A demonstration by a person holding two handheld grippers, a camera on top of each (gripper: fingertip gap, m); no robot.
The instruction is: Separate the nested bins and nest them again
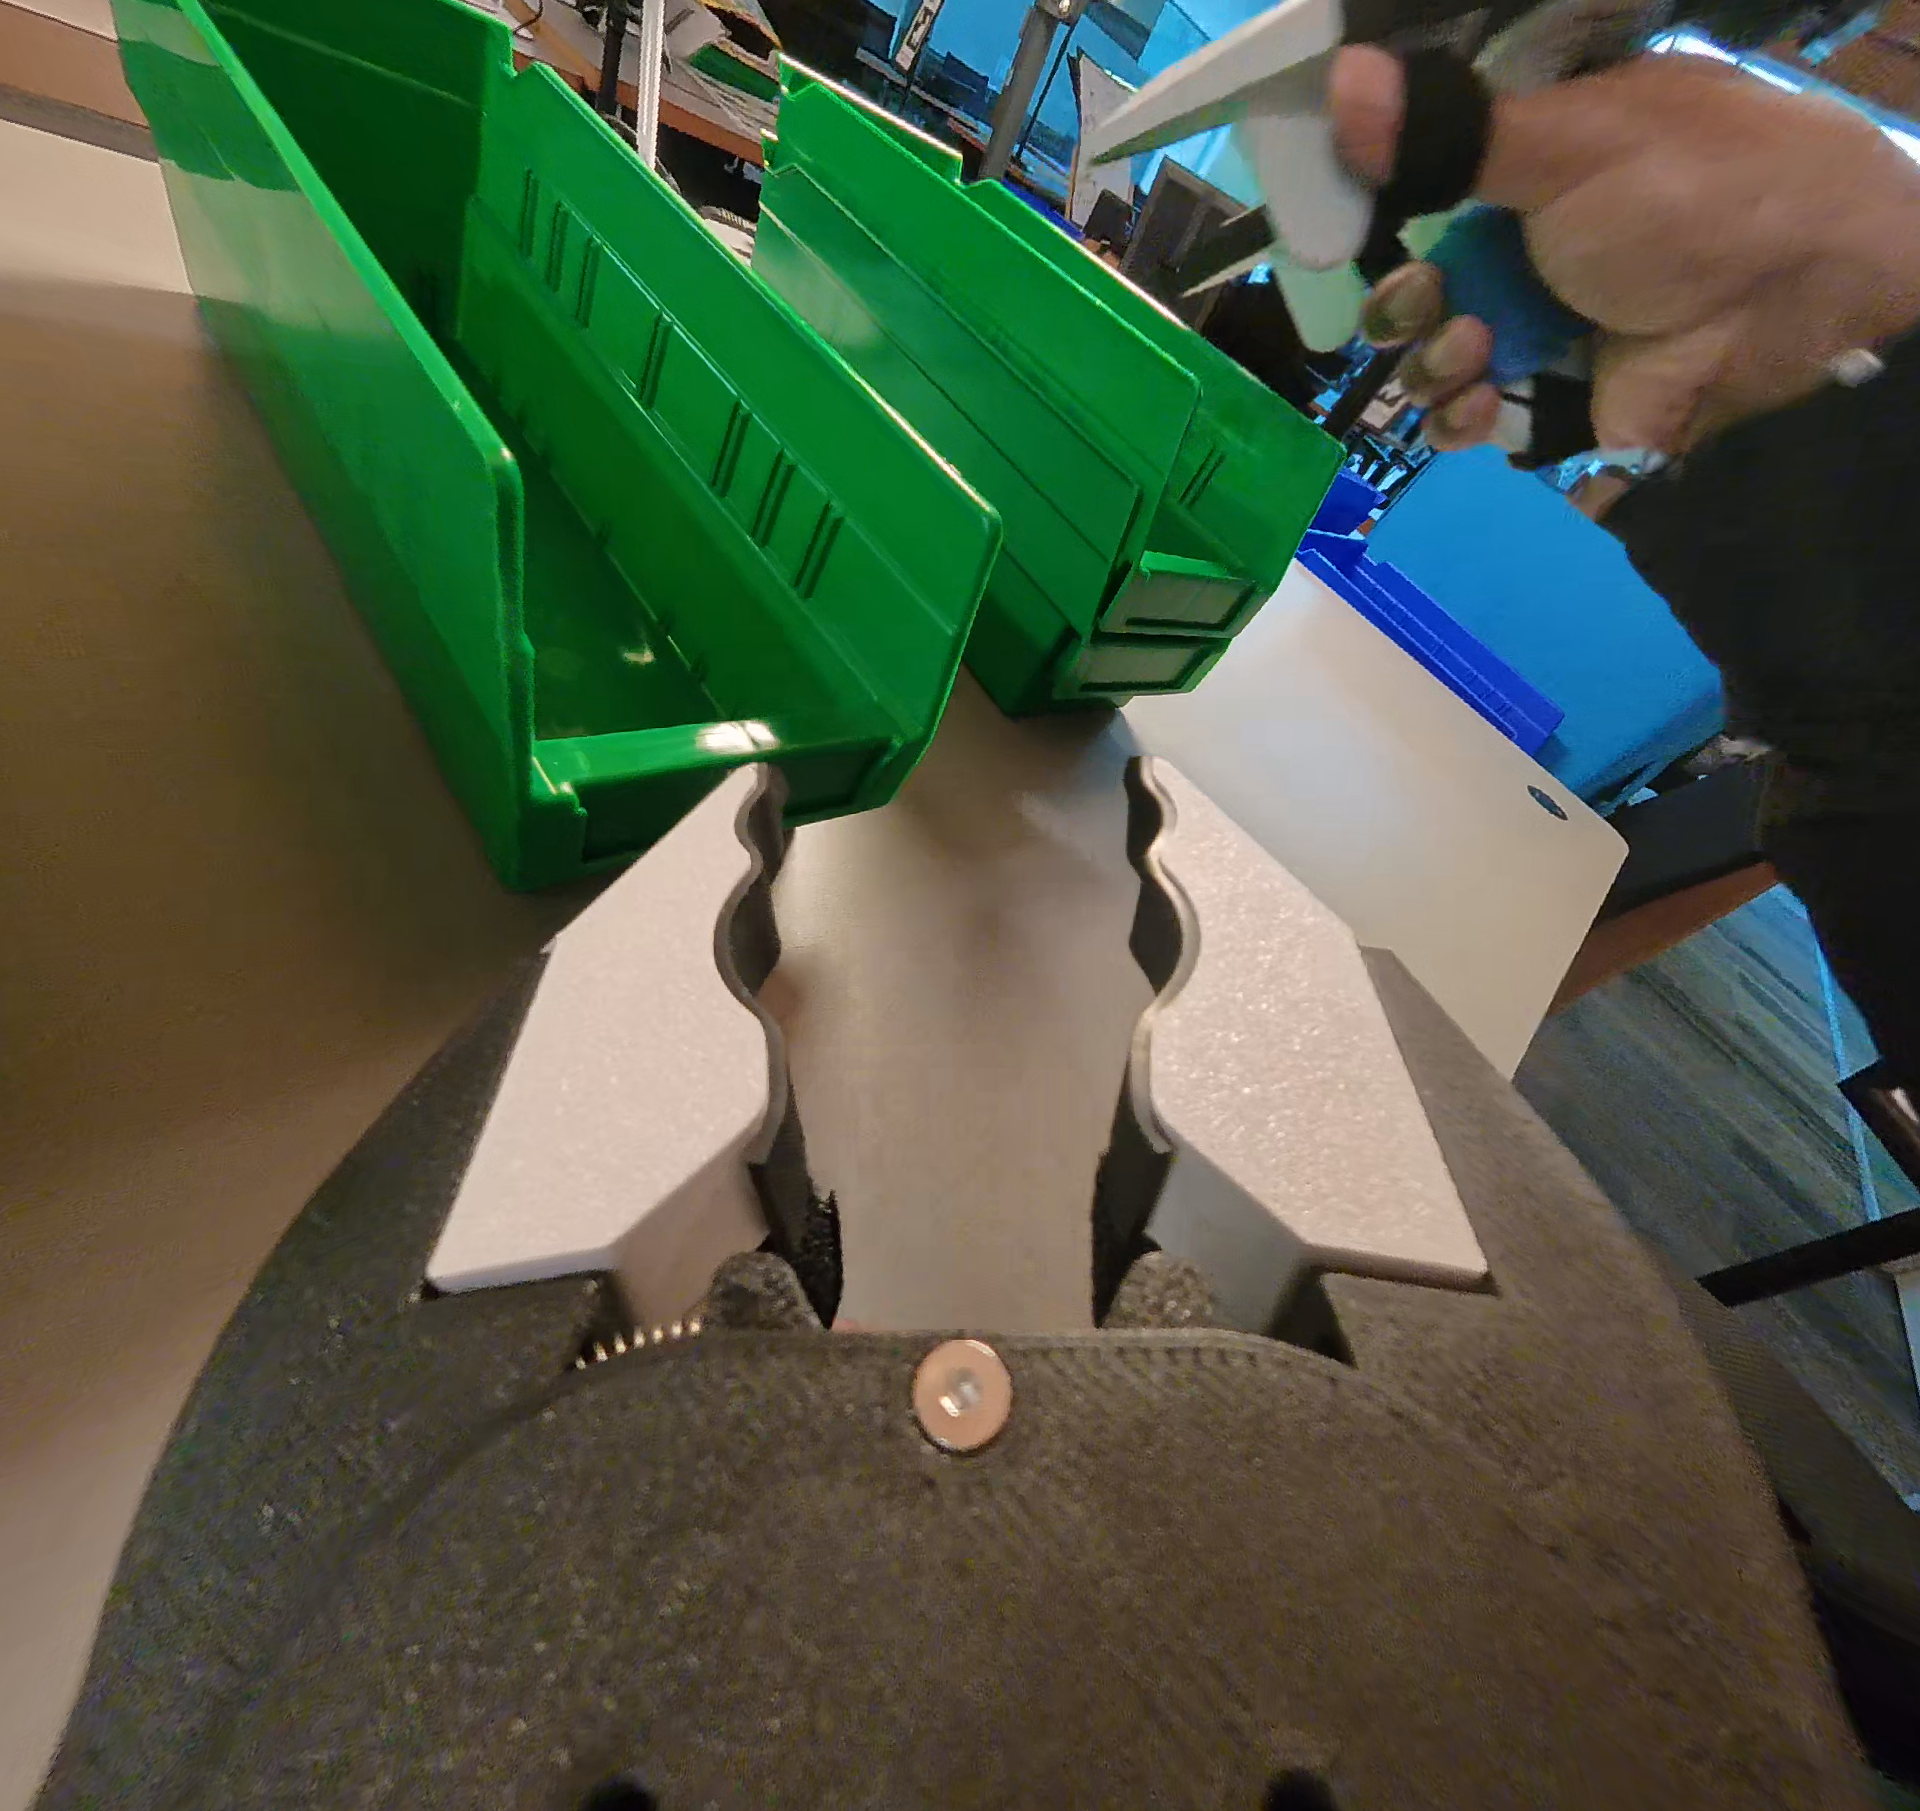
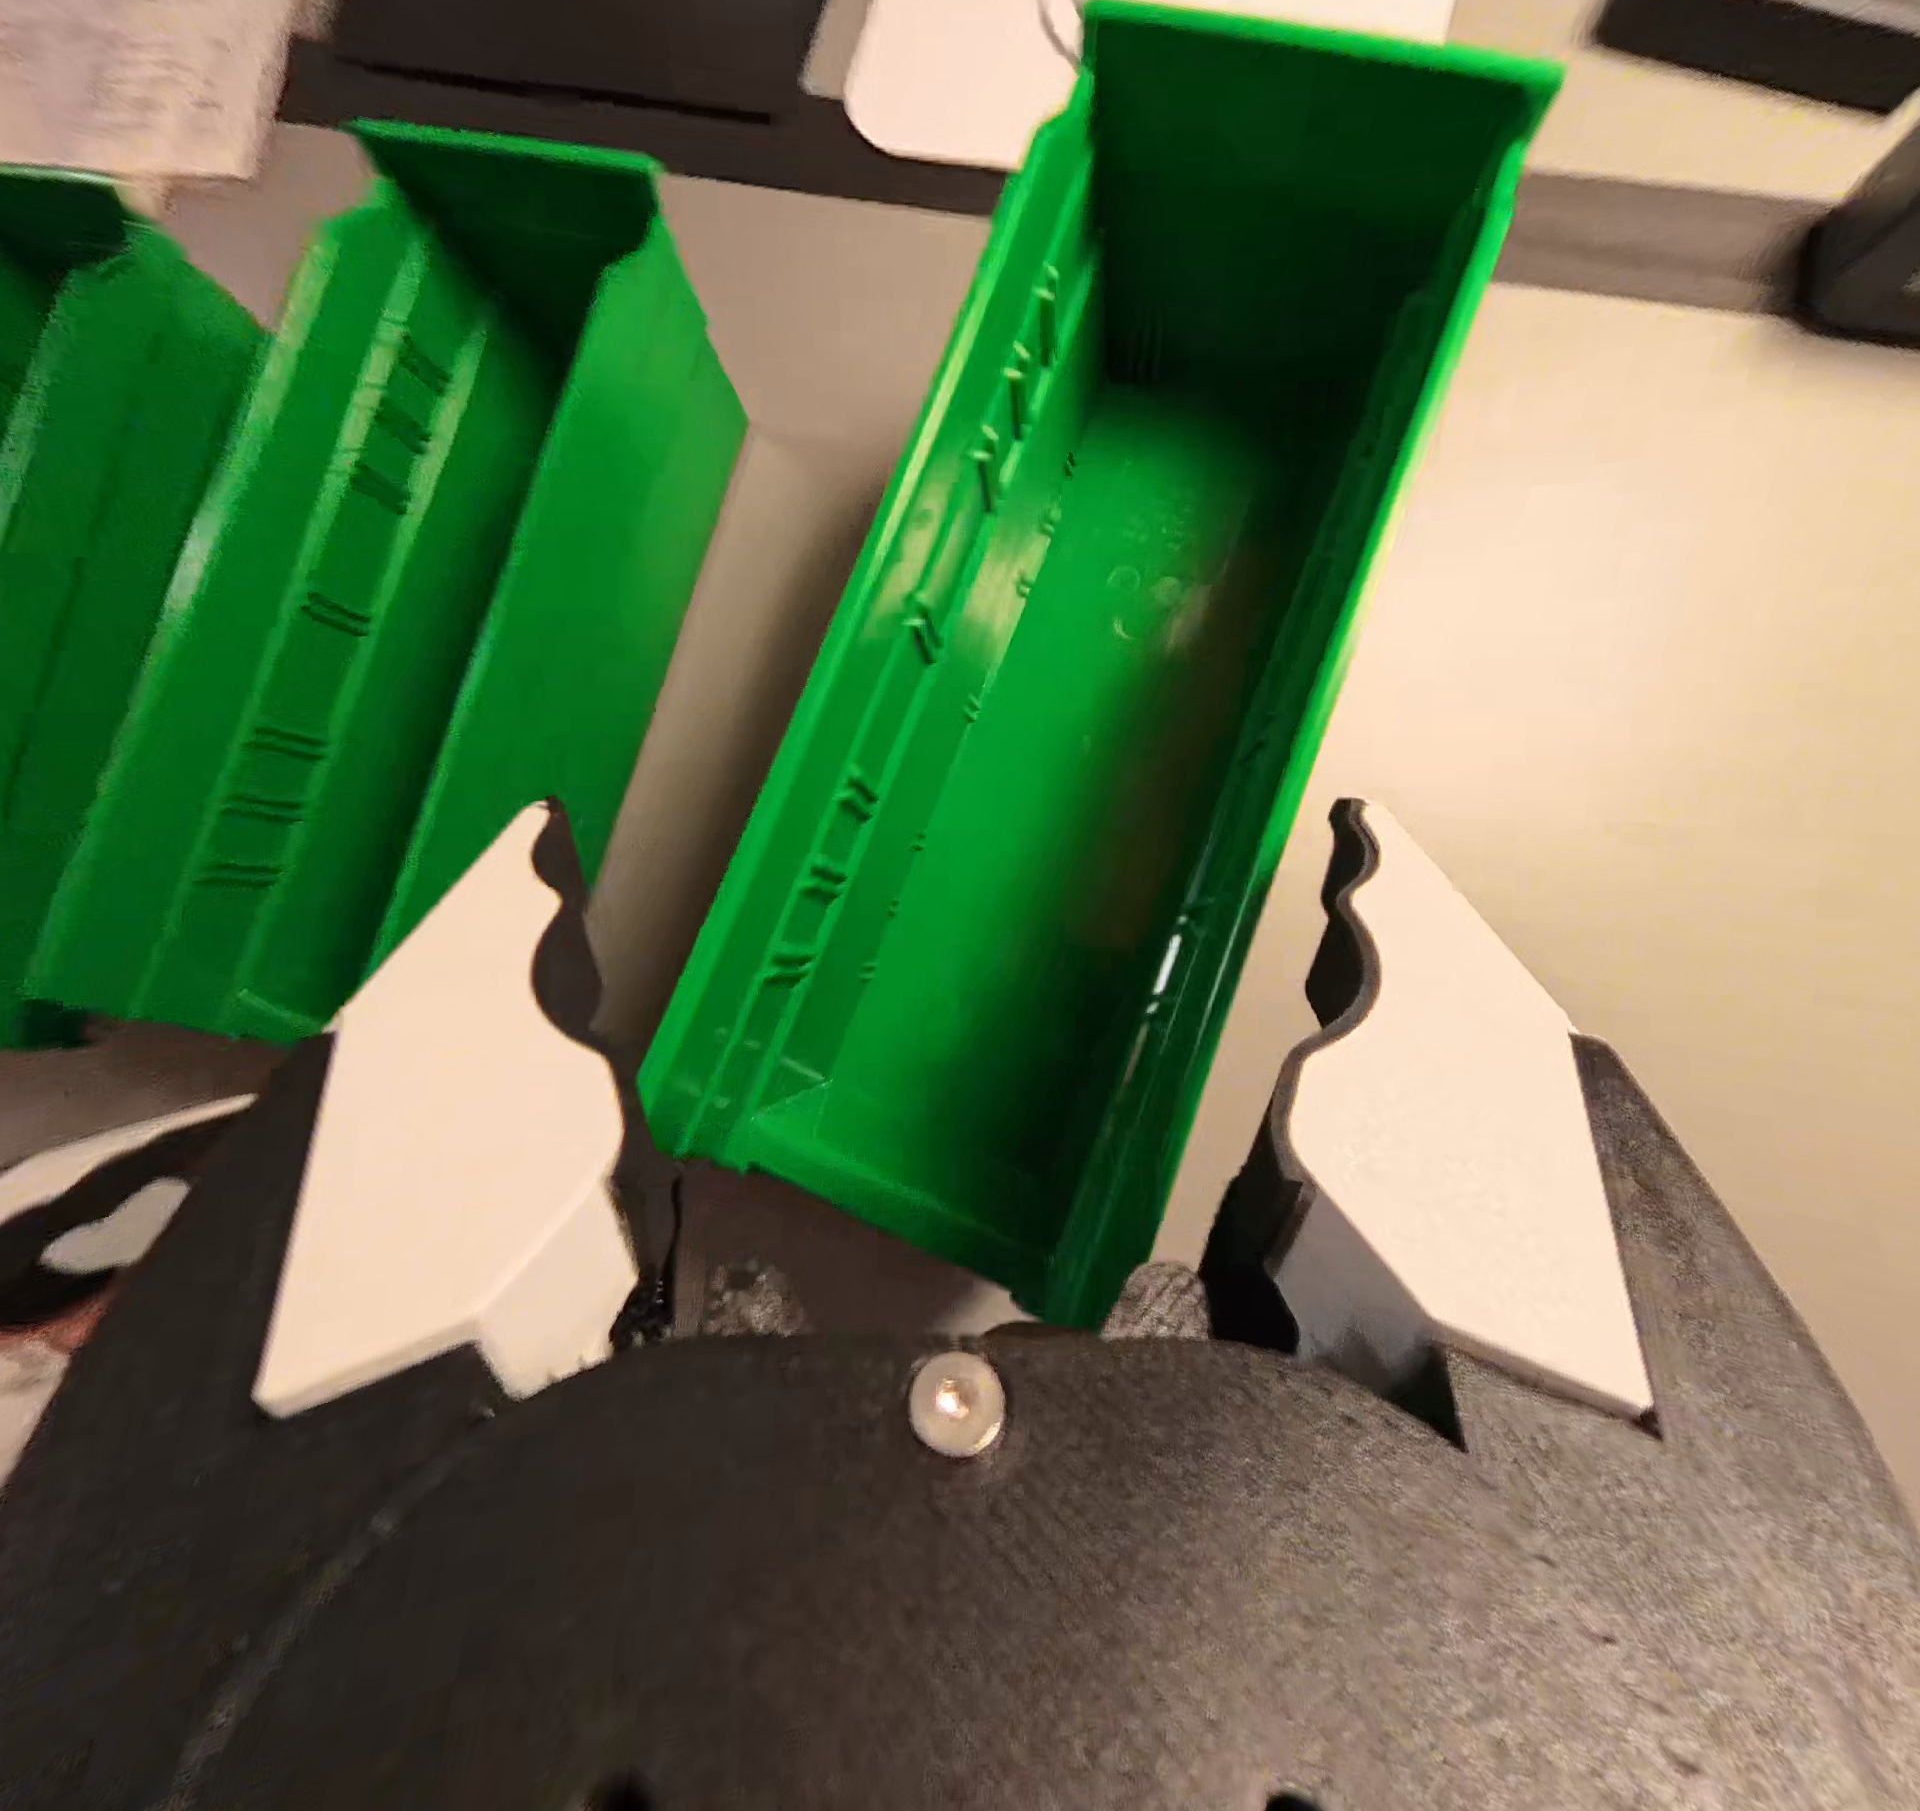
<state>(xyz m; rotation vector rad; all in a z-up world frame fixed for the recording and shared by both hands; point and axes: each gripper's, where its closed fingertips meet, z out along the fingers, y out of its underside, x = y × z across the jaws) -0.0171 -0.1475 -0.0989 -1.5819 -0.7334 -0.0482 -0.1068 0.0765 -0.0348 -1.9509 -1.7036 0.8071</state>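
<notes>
In the left wrist view, a single green bin (image 1: 582, 473) stands on the table with its front end just beyond my left fingertip. A stack of two nested green bins (image 1: 1039, 431) stands to its right. My left gripper (image 1: 956, 805) is open and holds nothing; only bare table lies between its fingers. My right gripper (image 1: 1143, 223) hangs in the air at the upper right, held by a hand (image 1: 1662, 234). In the right wrist view, my right gripper (image 2: 951, 811) is wide open around a green bin (image 2: 1091, 722), with a gap on each side. Two more green bins (image 2: 436, 566) (image 2: 62, 411) lie to its left.
Blue bins (image 1: 1455, 618) stand past the table's right edge (image 1: 1507, 930), with floor below them. Dark boxes (image 2: 582, 5) and a white sheet (image 2: 935, 26) lie along the back of the table. Bare tabletop (image 2: 1610, 722) lies to the right of the bins.
</notes>
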